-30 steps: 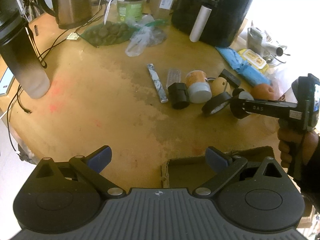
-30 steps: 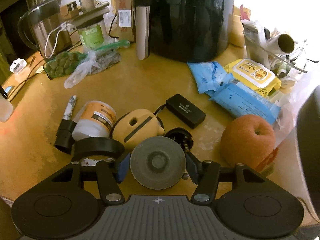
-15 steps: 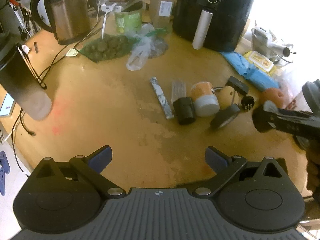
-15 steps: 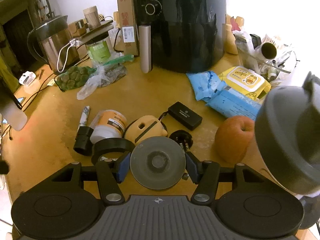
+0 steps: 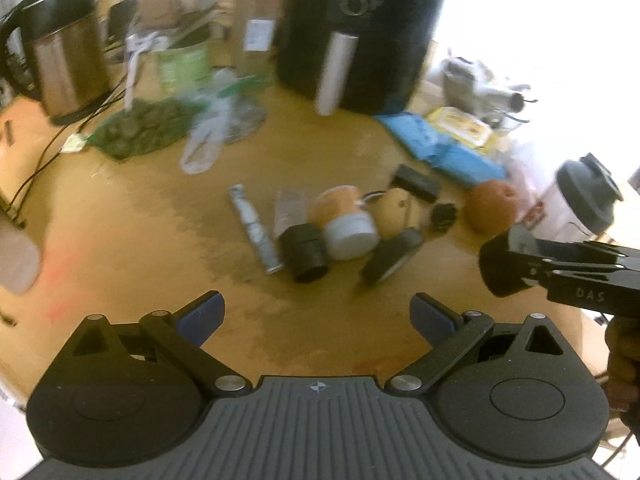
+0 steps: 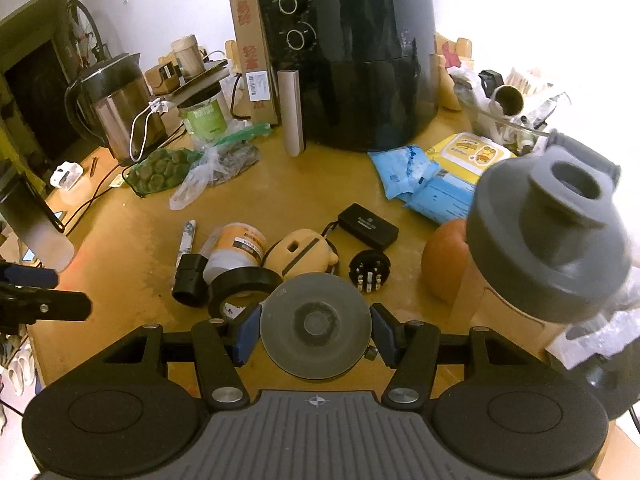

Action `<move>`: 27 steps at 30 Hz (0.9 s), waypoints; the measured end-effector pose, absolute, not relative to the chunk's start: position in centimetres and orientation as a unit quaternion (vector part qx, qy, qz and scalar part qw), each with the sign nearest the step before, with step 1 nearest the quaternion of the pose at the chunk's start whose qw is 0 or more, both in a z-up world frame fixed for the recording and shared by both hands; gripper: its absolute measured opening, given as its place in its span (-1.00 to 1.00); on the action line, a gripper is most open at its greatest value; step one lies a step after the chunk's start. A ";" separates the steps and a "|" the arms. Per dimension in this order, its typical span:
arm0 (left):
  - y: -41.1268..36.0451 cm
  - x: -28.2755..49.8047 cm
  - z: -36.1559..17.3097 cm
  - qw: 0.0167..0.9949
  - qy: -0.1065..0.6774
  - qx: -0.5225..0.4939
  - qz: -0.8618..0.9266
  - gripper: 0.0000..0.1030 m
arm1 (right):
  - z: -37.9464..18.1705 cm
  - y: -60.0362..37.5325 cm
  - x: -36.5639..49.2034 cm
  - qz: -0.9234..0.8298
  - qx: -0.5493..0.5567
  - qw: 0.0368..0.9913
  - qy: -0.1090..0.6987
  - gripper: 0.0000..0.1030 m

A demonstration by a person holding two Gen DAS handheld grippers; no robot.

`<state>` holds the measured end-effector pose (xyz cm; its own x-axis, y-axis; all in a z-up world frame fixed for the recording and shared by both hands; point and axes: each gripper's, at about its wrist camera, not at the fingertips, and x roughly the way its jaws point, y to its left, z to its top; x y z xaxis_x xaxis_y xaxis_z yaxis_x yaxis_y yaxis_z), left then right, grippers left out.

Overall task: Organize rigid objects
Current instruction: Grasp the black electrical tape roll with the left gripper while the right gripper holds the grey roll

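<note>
My right gripper [image 6: 316,328] is shut on a grey round disc [image 6: 316,322], held above the near table edge; in the left wrist view it [image 5: 508,268] shows at the right with the disc [image 5: 502,266] edge-on. Beyond it lie a black tape roll [image 6: 244,284], a black cap [image 6: 190,280], an orange-and-white jar [image 6: 236,250] on its side, a tan rounded piece [image 6: 300,252], a black pin plug [image 6: 369,270] and a flat black box [image 6: 368,226]. My left gripper [image 5: 318,314] is open, nothing between its fingers, and hovers short of the cluster [image 5: 344,228].
A shaker bottle with a grey lid [image 6: 548,232] stands close on the right, beside an orange fruit [image 6: 444,264]. Behind are a black air fryer [image 6: 352,60], a kettle [image 6: 120,112], blue wipe packs [image 6: 416,176] and a green bag [image 6: 160,168]. A dark tumbler [image 6: 32,220] stands at left.
My right gripper has risen and pulled back with the disc, bringing the shaker bottle into its view. My left gripper's view has slid sideways and rolled a little; it stays open.
</note>
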<state>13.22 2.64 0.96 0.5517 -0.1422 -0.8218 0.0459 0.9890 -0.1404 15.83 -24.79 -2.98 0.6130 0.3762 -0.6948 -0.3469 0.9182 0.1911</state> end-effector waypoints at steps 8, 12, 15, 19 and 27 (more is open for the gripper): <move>-0.4 14.8 0.0 0.879 0.467 0.009 -0.097 0.65 | -2.7 -26.3 14.7 0.187 0.033 0.901 0.390 0.19; -1.7 15.7 -0.5 0.876 0.465 0.036 -0.120 0.65 | -2.6 -27.1 14.1 0.176 0.041 0.902 0.391 0.19; -2.4 16.4 -0.9 0.874 0.466 0.046 -0.134 0.65 | -2.7 -27.8 13.7 0.169 0.048 0.903 0.392 0.19; -3.2 17.3 -1.4 0.872 0.463 0.057 -0.146 0.53 | -2.7 -28.6 13.1 0.158 0.055 0.904 0.393 0.19; -4.5 19.1 -2.6 0.865 0.466 0.089 -0.164 0.19 | -2.7 -30.1 12.1 0.135 0.072 0.907 0.393 0.19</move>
<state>19.14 -4.50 -2.60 0.5124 -0.2000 -0.8352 0.3667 0.9303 0.0022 12.06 -30.11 -2.72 0.6543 0.3004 -0.6940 -0.1879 0.9535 0.2356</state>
